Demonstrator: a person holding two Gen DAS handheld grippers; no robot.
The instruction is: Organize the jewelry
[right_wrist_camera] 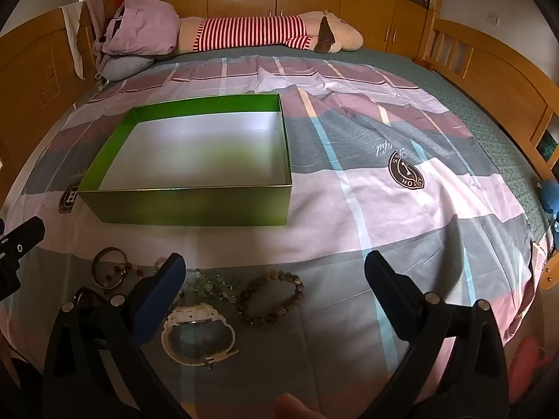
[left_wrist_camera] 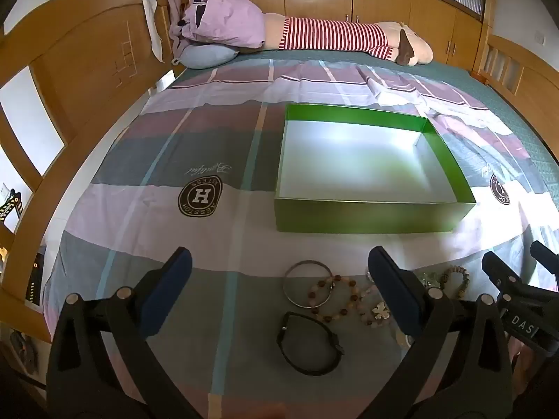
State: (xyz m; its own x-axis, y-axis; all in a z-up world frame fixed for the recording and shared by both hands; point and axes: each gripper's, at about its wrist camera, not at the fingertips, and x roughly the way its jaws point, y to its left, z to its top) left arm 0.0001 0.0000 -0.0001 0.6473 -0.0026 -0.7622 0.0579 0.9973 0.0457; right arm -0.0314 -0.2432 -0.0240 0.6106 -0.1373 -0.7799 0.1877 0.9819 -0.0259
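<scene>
A bed (left_wrist_camera: 104, 181) with a wooden frame fills both views, covered by a plaid sheet (right_wrist_camera: 349, 209) in pink, grey and white blocks with round printed logos. Along the far edge lies a long plush toy (left_wrist_camera: 335, 36) in a red-and-white striped top, next to a lilac bundle of cloth (left_wrist_camera: 227, 17) that sits on a grey-blue pillow (left_wrist_camera: 206, 56). Nearer, an open green box (left_wrist_camera: 367, 216) with a white inside rests on the sheet, nothing visible in it. The left gripper (left_wrist_camera: 279, 272) hangs over the near part of the sheet with its jaws spread wide and nothing between the pads; the right gripper (right_wrist_camera: 274, 272) is likewise released, jaws wide apart and grasping nothing. The jewelry lies in a loose cluster on the sheet in front of the box, between it and the grippers, well apart from the box wall. A white watch (right_wrist_camera: 199, 335) lies closest to the right gripper, just beside a brown bead bracelet (right_wrist_camera: 270, 298) and a pale green bead bracelet (right_wrist_camera: 209, 284). In the left wrist view a black watch (left_wrist_camera: 309, 344) lies nearest, with a silver bangle (left_wrist_camera: 307, 284) beyond it, overlapped by a mixed bead bracelet (left_wrist_camera: 335, 300), and a small butterfly charm (left_wrist_camera: 380, 310) beside that.
</scene>
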